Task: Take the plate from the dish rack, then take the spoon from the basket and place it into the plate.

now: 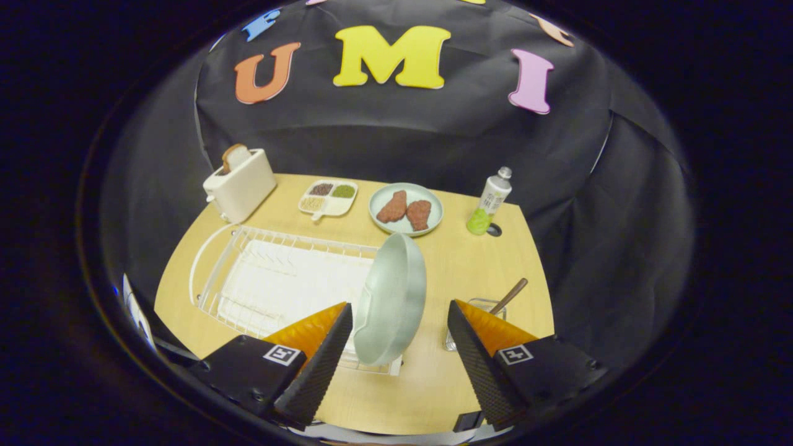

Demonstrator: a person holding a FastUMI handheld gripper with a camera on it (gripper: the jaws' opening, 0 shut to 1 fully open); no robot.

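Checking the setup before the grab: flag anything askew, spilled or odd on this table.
Nothing stands out. The plate stands on edge in the dish rack, as racks hold plates, between the open gripper's fingers. The spoon leans in its basket.

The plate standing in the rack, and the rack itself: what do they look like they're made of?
The plate, on edge between the open gripper fingers, looks like matte pale-green plastic or melamine; its soft, dull sheen suggests that, though glazed ceramic is possible. The dish rack looks like thin white-coated metal wire, going by its slender bent rods, over a white tray that seems plastic.
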